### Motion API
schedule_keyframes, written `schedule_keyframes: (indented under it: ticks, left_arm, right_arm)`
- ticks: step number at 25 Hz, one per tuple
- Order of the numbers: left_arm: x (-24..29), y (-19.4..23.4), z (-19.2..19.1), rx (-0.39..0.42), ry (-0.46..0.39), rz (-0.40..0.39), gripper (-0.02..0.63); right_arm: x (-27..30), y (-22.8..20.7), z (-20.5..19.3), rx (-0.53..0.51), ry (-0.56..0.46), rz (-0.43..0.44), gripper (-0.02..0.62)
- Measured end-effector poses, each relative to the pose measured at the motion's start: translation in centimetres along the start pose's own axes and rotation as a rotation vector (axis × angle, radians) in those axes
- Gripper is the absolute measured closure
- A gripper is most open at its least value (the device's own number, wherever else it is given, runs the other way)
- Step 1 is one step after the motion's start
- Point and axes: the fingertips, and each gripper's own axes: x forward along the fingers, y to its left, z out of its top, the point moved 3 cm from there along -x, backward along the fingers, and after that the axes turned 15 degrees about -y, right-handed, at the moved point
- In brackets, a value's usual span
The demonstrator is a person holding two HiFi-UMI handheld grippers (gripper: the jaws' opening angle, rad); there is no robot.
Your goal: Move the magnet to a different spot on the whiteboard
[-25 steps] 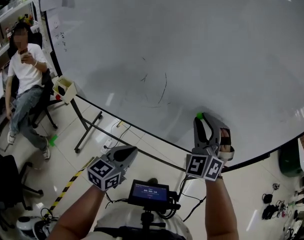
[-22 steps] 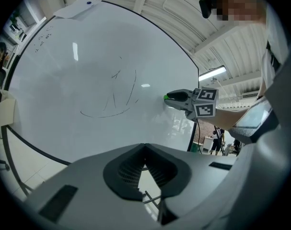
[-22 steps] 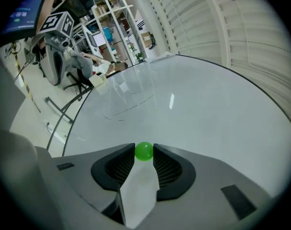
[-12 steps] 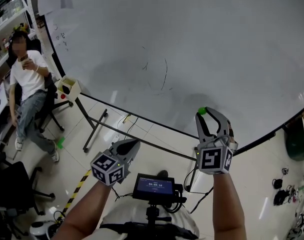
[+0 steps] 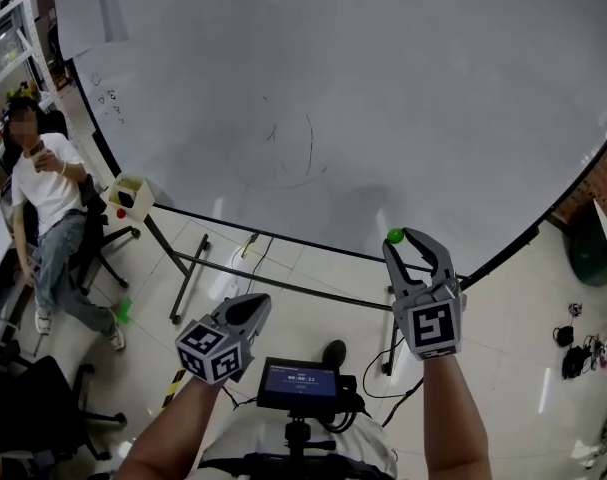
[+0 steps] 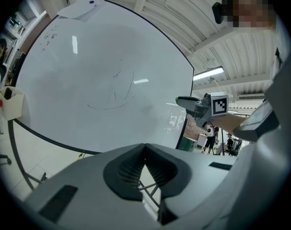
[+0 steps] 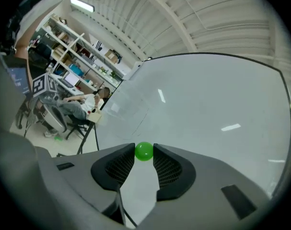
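Observation:
The whiteboard (image 5: 403, 78) fills the upper head view, with faint pen scribbles (image 5: 293, 153) near its middle. My right gripper (image 5: 397, 236) is shut on a small green ball magnet (image 5: 394, 235), held in front of the board's lower edge. In the right gripper view the magnet (image 7: 144, 151) sits pinched between the two jaw tips of the right gripper (image 7: 144, 152), the board (image 7: 207, 104) behind it. Whether it touches the board I cannot tell. My left gripper (image 5: 257, 304) hangs low at the left, shut and empty; its jaws meet (image 6: 145, 147).
A person (image 5: 43, 183) sits on a chair at the far left. The board's stand legs (image 5: 188, 268) and a small box (image 5: 129, 196) are below its left edge. A paper sheet (image 5: 83, 8) hangs at the board's top left. Cables (image 5: 573, 358) lie on the floor at right.
The head view has swung, so the board sits differently in frame. The right gripper keeps the magnet and has drifted a little down and right of the scribbles. The left gripper stays low.

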Motion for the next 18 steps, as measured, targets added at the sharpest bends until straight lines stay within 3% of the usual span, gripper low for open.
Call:
schedule_keyframes:
  ticks: [5, 11, 18]
  left_arm:
    - [-1.2, -0.8, 0.4, 0.004, -0.002, -0.025, 0.588]
    - [-2.7, -1.2, 0.8, -0.002, -0.020, -0.029, 0.588]
    - [-3.4, -2.7, 0.2, 0.005, -0.025, -0.038, 0.588]
  right_arm:
    - [-2.3, 0.1, 0.2, 0.237, -0.044, -0.048, 0.440]
    - [-5.3, 0.1, -0.6, 0.640, -0.143, -0.132, 0.442]
    - [-8.9, 1.3, -1.0, 0.798, -0.222, -0.133, 0.440]
